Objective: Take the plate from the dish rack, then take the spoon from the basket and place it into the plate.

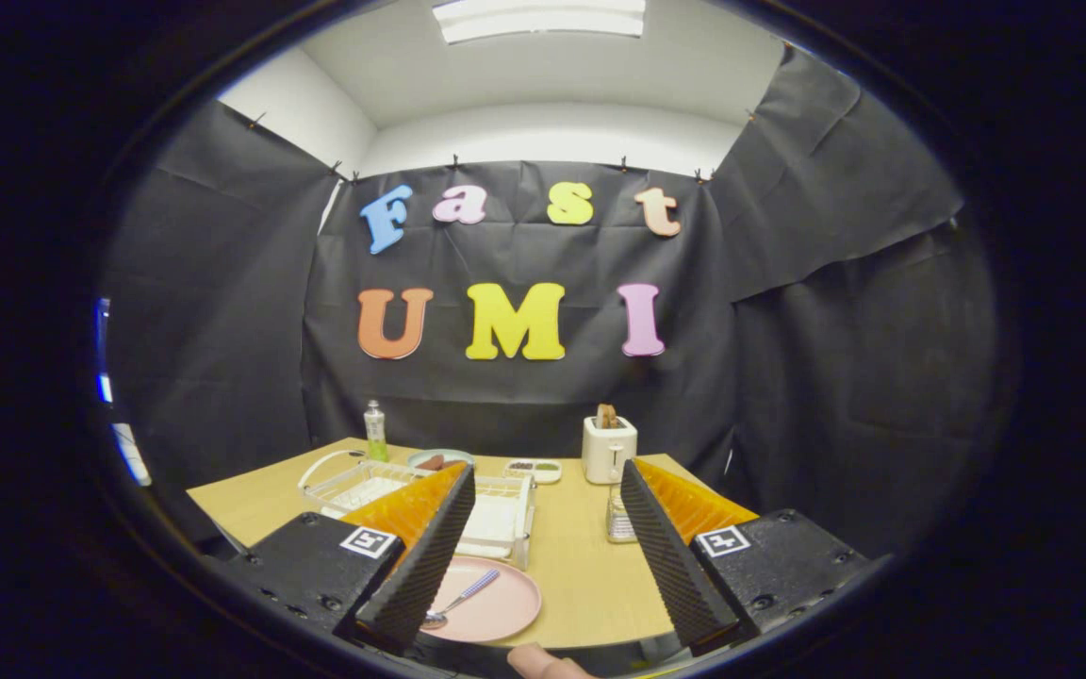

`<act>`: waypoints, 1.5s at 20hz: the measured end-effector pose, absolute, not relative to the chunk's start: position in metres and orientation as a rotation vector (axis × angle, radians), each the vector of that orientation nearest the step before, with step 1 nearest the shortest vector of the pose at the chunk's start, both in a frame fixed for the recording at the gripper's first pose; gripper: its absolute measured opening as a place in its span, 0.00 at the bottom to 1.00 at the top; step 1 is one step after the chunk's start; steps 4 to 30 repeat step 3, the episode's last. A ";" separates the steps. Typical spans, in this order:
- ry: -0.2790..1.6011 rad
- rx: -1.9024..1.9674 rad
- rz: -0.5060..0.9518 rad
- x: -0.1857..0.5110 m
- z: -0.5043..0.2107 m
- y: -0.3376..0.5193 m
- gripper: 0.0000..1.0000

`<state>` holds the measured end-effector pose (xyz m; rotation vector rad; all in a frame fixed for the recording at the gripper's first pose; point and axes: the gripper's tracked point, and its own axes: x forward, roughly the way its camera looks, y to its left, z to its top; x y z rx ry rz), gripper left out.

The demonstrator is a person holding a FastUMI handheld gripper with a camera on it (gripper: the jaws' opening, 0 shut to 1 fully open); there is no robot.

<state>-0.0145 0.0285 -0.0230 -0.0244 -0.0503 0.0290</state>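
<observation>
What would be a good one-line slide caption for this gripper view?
Open hand-held gripper above the wooden table, where a metal spoon lies in the round pink plate beside the white wire dish rack.

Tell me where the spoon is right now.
In the gripper view the spoon lies in the pink plate on the table, just in front of the dish rack, beside the open gripper whose jaws hold nothing.

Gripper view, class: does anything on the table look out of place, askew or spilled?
Nothing stands out. The spoon lies in the pink plate beside the dish rack, the toaster stands upright, and the tongs are open, holding nothing.
</observation>
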 end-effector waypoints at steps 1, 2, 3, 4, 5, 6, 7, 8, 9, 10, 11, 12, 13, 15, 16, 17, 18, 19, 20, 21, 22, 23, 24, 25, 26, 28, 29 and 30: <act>-0.047 -0.024 0.031 -0.015 -0.024 0.028 1.00; -0.046 -0.021 0.033 -0.015 -0.025 0.029 1.00; -0.046 -0.019 0.035 -0.015 -0.025 0.030 1.00; -0.046 -0.019 0.035 -0.015 -0.025 0.030 1.00; -0.046 -0.019 0.035 -0.015 -0.025 0.030 1.00; -0.046 -0.019 0.035 -0.015 -0.025 0.030 1.00; -0.046 -0.019 0.035 -0.015 -0.025 0.030 1.00; -0.046 -0.019 0.035 -0.015 -0.025 0.030 1.00; -0.046 -0.019 0.035 -0.015 -0.025 0.030 1.00; -0.046 -0.019 0.035 -0.015 -0.025 0.030 1.00; -0.046 -0.019 0.035 -0.015 -0.025 0.030 1.00; -0.046 -0.019 0.035 -0.015 -0.025 0.030 1.00; -0.046 -0.019 0.035 -0.015 -0.025 0.030 1.00; -0.046 -0.019 0.035 -0.015 -0.025 0.030 1.00; -0.046 -0.019 0.035 -0.015 -0.025 0.030 1.00; -0.046 -0.019 0.035 -0.015 -0.025 0.030 1.00; -0.046 -0.019 0.035 -0.015 -0.025 0.030 1.00; -0.046 -0.019 0.035 -0.015 -0.025 0.030 1.00; -0.046 -0.019 0.035 -0.015 -0.025 0.030 1.00; -0.046 -0.019 0.035 -0.015 -0.025 0.030 1.00; -0.046 -0.019 0.035 -0.015 -0.025 0.030 1.00; -0.046 -0.019 0.035 -0.015 -0.025 0.030 1.00; -0.046 -0.019 0.035 -0.015 -0.025 0.030 1.00; -0.046 -0.019 0.035 -0.015 -0.025 0.030 1.00; -0.046 -0.019 0.035 -0.015 -0.025 0.030 1.00; -0.046 -0.019 0.035 -0.015 -0.025 0.030 1.00; -0.046 -0.019 0.035 -0.015 -0.025 0.030 1.00; -0.046 -0.019 0.035 -0.015 -0.025 0.030 1.00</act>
